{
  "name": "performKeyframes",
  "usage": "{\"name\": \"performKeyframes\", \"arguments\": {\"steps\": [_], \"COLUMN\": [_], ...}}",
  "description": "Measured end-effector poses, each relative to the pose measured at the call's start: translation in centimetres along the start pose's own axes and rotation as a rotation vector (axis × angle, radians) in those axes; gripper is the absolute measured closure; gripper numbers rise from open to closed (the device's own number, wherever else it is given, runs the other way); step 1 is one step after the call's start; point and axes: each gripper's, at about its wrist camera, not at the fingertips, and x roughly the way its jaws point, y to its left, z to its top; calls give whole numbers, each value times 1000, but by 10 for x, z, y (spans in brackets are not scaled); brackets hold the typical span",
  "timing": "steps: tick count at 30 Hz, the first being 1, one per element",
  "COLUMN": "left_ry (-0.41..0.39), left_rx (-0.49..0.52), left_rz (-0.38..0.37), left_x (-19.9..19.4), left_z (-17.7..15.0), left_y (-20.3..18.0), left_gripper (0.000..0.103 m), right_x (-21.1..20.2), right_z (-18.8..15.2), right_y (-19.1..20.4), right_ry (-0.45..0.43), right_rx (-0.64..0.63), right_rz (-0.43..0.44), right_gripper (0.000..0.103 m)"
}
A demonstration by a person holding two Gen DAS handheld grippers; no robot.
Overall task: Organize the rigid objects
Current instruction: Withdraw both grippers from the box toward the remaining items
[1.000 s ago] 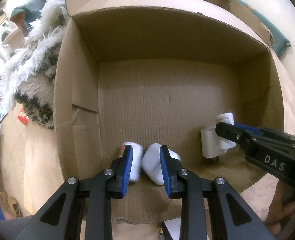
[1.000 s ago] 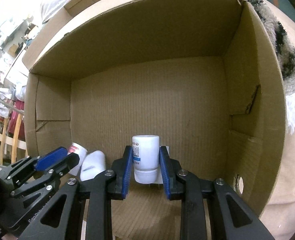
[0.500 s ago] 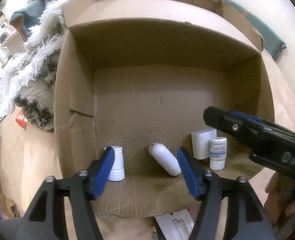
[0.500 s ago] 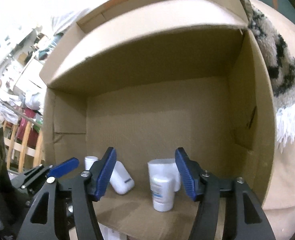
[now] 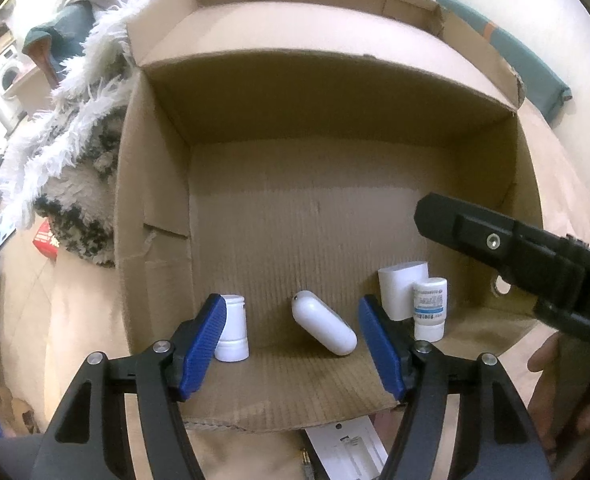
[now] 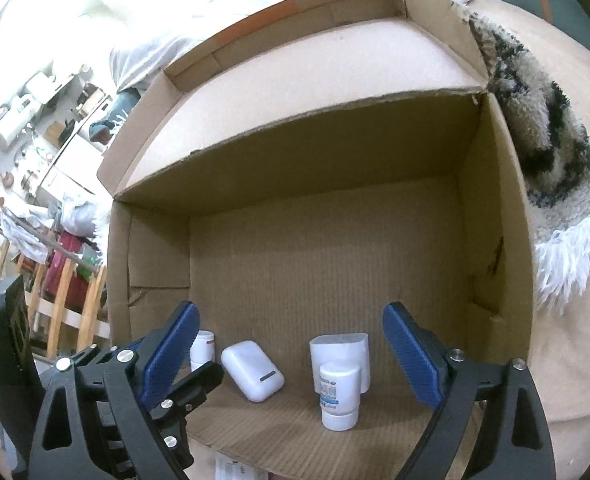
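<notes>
Both tongs, left [image 5: 293, 344] and right [image 6: 291, 356], now gape empty; the released white oval case [image 5: 323, 328] and blue-labelled white bottle [image 6: 339, 394] sit in the brown cardboard box [image 5: 155, 200] at six o'clock; placement looks done.

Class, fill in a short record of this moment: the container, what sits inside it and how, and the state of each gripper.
Container: open brown cardboard box, lying on its side
Far left item: small white plastic bottle, standing
Middle item: white rounded case, lying tilted
Right items: white bottle with blue-printed label, standing in front of a white rounded block
Left gripper: open, empty
Right gripper: open, empty
Outside box: shaggy black-and-white rug
</notes>
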Motion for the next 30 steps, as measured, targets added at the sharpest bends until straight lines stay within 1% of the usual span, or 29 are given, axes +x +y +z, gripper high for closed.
{"name": "performKeyframes", "arguments": {"steps": [7,11,12,16,20,24,30], "left_ry": [-21,-37,-39,-52,-56,-50,-32], "left_rx": [-4,-8,-5,-15,-29,-45,-111], "left_rz": [8,9,14,22,32,48,58], "left_x": [-11,-25,-36,-53,-66,-74,-78], "left_z": [-3,-6,-3,-10,-22,-36,-59], "left_y": [0,3,8,19,31,46,71], "left_gripper": [37,37,37,37,37,37,37], "right_x": [-6,-15,-18,-31,-43,-52,-63], "right_z": [0,0,0,-6,-17,-35,-59], "right_y": [1,1,0,0,1,-4,0], "right_ry": [-16,-34,-40,-57,-62,-51,-38], "right_rx": [11,18,25,44,53,107,110], "right_rz": [7,7,8,7,6,30,18], "right_gripper": [4,4,4,4,4,4,4]}}
